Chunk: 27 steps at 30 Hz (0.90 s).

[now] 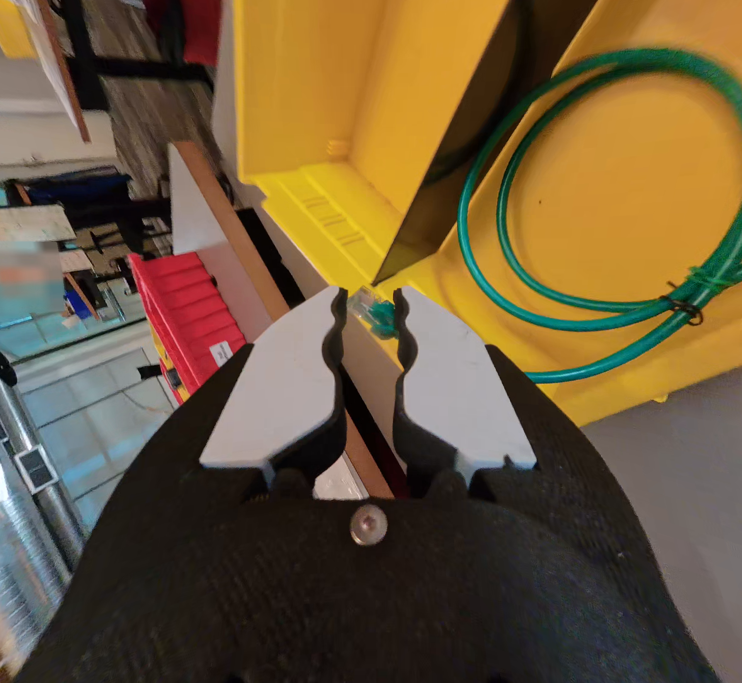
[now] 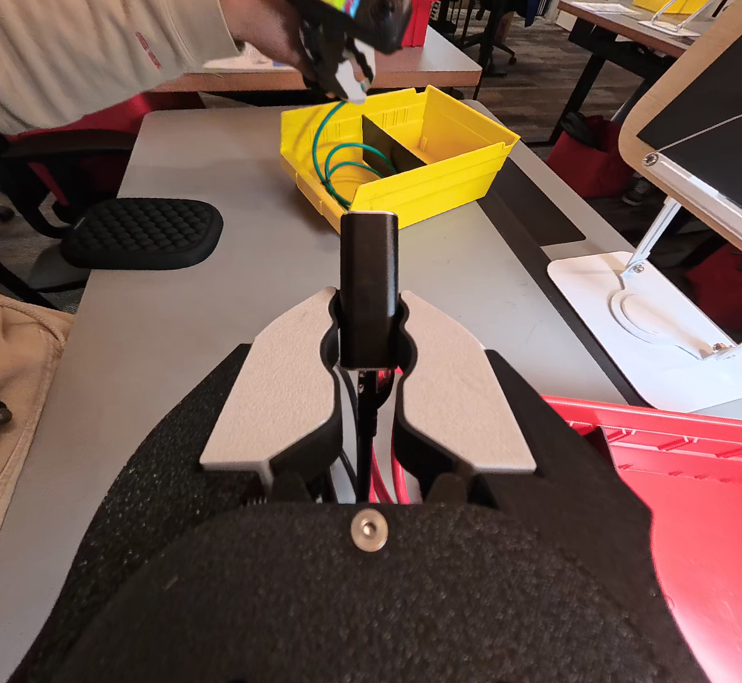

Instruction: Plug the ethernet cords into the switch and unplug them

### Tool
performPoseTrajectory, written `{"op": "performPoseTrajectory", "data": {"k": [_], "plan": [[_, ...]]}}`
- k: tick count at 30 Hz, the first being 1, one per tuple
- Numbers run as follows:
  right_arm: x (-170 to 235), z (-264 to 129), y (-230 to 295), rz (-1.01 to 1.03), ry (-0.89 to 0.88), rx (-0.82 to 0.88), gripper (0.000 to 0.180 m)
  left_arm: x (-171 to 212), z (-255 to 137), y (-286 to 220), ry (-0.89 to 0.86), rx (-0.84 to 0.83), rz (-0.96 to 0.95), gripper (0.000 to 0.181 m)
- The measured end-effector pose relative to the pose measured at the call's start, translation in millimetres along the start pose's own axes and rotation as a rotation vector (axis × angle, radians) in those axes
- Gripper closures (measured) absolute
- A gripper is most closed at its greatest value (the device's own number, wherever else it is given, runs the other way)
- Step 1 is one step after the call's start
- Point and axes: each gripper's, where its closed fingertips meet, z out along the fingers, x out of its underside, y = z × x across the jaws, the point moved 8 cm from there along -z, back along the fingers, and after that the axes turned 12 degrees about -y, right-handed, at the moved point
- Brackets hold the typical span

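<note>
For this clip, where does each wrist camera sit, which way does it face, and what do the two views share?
Left wrist view: on the left gripper, rolled sideways above the yellow bin, looking in at the green ethernet cord; its fingers hold the cord's plug.
Right wrist view: on the right gripper, facing across the grey table; clamped on the black switch; a sleeved arm carries the left gripper.
Shared: the bin, its black divider and the cord.

I see grey desk (image 2: pixel 249 246) | second desk (image 2: pixel 433 69) behind | dark wood-look floor (image 2: pixel 542 61) | black armrest (image 2: pixel 140 232) at left
</note>
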Motion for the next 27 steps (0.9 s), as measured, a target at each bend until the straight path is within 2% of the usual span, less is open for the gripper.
{"op": "performPoseTrajectory", "data": {"k": [1, 10, 13, 16, 19, 24, 27], "plan": [[-0.2, -0.2, 0.1, -0.002, 0.0, 0.002, 0.156, -4.4, -9.6, 4.4, -0.043, -0.009, -0.001, 0.158], [-5.1, -5.0, 0.2, -0.015, -0.017, 0.018, 0.156, -31.0, -115.8, 32.0, -0.535, -0.041, -0.063, 0.166], [-7.1, -7.2, 0.3, -0.02, -0.024, 0.024, 0.156, -32.4, -151.4, 34.5, -0.689, 0.047, -0.08, 0.167], [-9.8, -9.9, 0.1, -0.022, -0.034, 0.029, 0.156, -35.8, -183.1, 16.7, -0.884, 0.319, -0.024, 0.167], [-11.6, -10.7, -0.2, -0.015, -0.043, 0.03, 0.156, -45.2, -192.7, -25.1, -1.009, 0.646, 0.078, 0.167], [-11.2, -10.6, 1.1, -0.019, -0.037, 0.033, 0.156, -75.2, -161.9, -122.3, -1.088, 1.123, 0.141, 0.168], [-9.0, -10.6, 0.2, -0.016, -0.031, 0.033, 0.156, -96.4, -132.2, -175.8, -1.066, 1.258, 0.103, 0.168]]}}
